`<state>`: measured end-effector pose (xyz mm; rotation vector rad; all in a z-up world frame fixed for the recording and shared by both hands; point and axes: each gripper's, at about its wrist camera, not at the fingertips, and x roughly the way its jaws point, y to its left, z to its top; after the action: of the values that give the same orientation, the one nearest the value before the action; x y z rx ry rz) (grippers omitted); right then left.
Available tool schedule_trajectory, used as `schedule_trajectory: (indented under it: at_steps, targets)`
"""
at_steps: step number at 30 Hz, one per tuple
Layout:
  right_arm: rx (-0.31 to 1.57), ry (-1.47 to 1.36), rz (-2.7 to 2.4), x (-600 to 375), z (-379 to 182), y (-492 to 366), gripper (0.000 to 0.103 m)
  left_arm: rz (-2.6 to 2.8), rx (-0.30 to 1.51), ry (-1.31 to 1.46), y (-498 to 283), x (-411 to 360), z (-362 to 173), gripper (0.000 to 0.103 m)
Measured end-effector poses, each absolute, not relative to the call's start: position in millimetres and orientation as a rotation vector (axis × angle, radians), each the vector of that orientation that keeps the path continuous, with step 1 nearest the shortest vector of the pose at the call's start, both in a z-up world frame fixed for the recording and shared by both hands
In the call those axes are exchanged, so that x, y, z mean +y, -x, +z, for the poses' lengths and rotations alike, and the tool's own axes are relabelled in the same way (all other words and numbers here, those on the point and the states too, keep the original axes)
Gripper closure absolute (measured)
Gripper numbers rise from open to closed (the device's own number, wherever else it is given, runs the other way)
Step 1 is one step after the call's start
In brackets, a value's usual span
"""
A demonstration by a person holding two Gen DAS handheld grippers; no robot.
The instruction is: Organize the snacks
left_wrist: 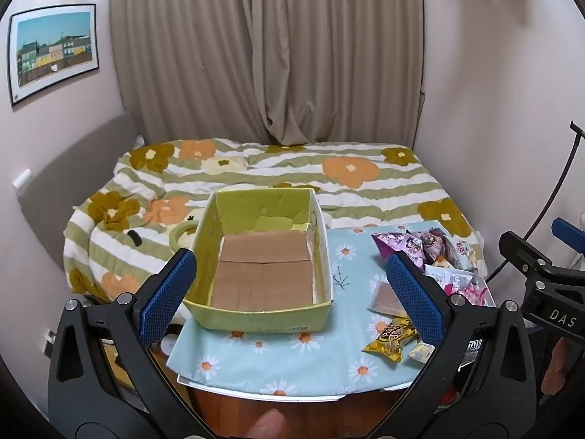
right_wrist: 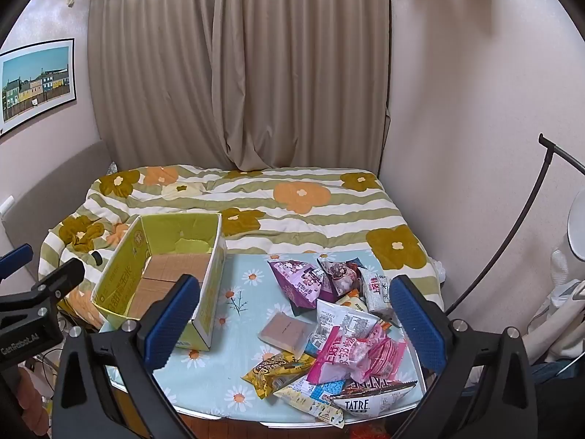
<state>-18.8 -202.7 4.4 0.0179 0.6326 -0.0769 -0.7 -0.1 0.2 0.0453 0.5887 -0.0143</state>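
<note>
Seen through the left wrist camera: left gripper (left_wrist: 290, 285) spread wide, nothing between its blue pads (left_wrist: 166, 298), hovering above the near edge of the table (left_wrist: 256, 393). Framed between the fingers, a yellow-green cardboard box (left_wrist: 263, 320) with open top and bare brown floor, standing on the left half of a pale blue daisy-print cloth (left_wrist: 278, 362). To its right, well apart from it, the snack pile (left_wrist: 435, 267), partly hidden by the right finger; a yellow packet (left_wrist: 389, 340) lying nearest the front edge.

Seen through the right wrist camera: right gripper (right_wrist: 296, 320) likewise held wide and holding nothing, poised over the snack pile (right_wrist: 336, 325). Picked out within the pile: two purple triangular pouches (right_wrist: 303, 285) at the back, a flat brown wafer in clear wrap (right_wrist: 285, 331) just left of the heap, pink packets (right_wrist: 351, 356) at the middle, a yellow packet (right_wrist: 274, 367) and a white "TATRE" bag (right_wrist: 369, 400) at the front. Further wrappers underneath, too overlapped to tell apart. Box (right_wrist: 161, 289) to the left of the pile, not touching it. Behind the table, a bed with a striped flower quilt (right_wrist: 256, 201) and closed beige curtains (right_wrist: 237, 73).
</note>
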Motion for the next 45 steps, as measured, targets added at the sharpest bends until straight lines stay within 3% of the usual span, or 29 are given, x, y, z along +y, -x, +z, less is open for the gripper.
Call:
schedule_trajectory:
  at_steps: [45]
  targets:
    - [0.631,-0.015,-0.080,-202.3,4.1,18.6,0.000,-0.023,0.596,-0.044,0.5,-2.4,0.4,0.000]
